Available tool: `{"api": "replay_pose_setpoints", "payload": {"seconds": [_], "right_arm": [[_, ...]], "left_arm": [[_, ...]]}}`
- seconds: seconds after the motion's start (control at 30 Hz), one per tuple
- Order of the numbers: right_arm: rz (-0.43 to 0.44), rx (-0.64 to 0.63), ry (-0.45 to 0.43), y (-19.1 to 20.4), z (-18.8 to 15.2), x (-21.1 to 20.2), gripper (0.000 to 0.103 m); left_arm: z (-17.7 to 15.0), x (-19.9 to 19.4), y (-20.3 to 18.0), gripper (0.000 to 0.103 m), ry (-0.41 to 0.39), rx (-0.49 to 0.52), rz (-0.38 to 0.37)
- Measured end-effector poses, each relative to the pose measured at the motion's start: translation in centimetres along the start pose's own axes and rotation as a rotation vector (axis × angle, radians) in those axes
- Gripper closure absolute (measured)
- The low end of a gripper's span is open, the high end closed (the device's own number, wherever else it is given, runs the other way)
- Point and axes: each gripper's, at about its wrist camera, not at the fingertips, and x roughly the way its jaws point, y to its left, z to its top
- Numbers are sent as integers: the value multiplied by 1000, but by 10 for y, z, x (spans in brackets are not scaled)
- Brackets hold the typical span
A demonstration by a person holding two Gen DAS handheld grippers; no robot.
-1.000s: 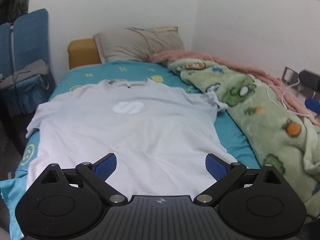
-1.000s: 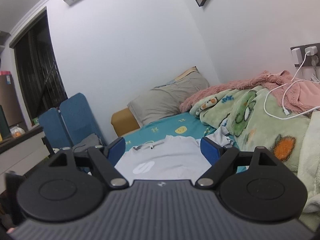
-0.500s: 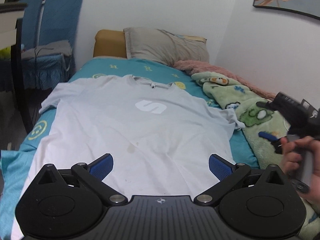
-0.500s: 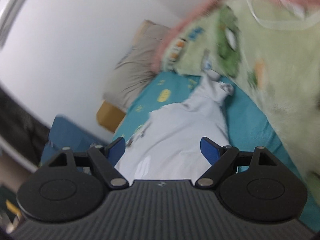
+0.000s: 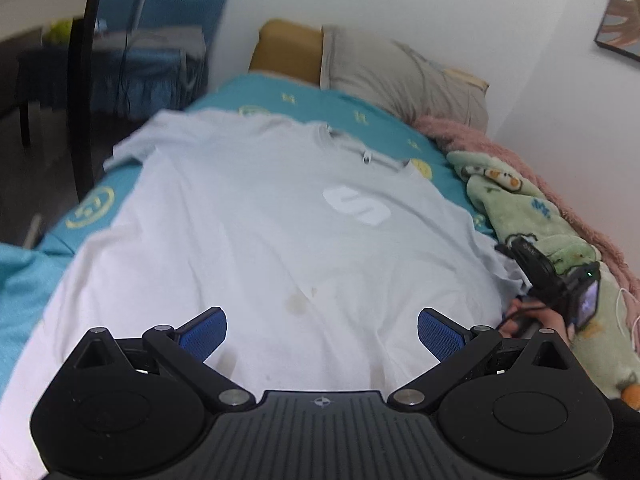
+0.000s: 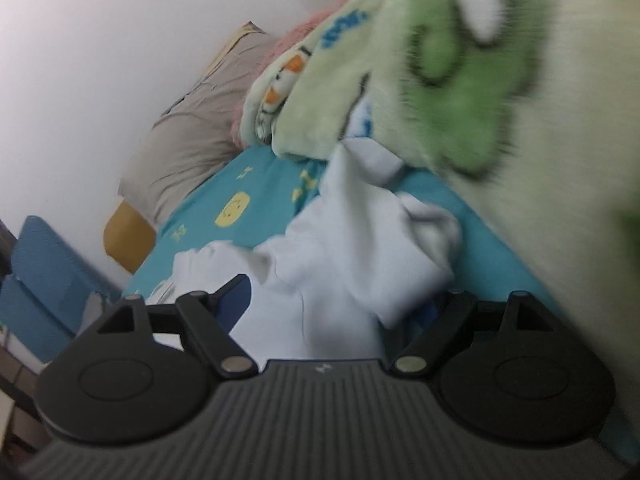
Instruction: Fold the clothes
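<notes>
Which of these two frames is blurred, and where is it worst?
Right wrist view: heavy motion smear, worst on the green blanket at upper right; the t-shirt sleeve is soft, while the right gripper body stays crisp. Left wrist view: mostly sharp on the t-shirt, with blur toward the chair and strong fisheye bending at the edges.

A teal bedsheet [image 5: 356, 110] printed with yellow smiley faces covers the bed. At the far end, a grey pillow [image 5: 396, 74] leans against a mustard headboard [image 5: 286, 52]. Along the right, a green cartoon blanket [image 6: 460, 80] overlaps a pink fleece throw [image 5: 480, 140].
</notes>
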Motion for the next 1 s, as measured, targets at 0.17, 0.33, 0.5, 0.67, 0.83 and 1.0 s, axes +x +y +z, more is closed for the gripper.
{"api": "replay_pose_setpoints", "payload": {"seconds": [0.17,0.33,0.5,0.67,0.83,1.0], "right_arm": [[-74,-26,-25,12,21,41,34],[-186,-176,4,42,48,53,91],[-219,-324,-74,91,66,22,93],[-239,-456,-122,150,74,-6,93],[-231,-621,-119,222,29,-6,93],[-200,-786,-86,284,-48,12,93]], "left_arm": [[7,17,12,0,63,-55,-27],[12,25,20,0,128,-68,-37],[19,8,23,0,98,-47,-50],[38,-15,30,0,35,-17,-45],[57,-35,47,0,-41,-6,-3],[68,-42,74,0,-54,-26,29]]}}
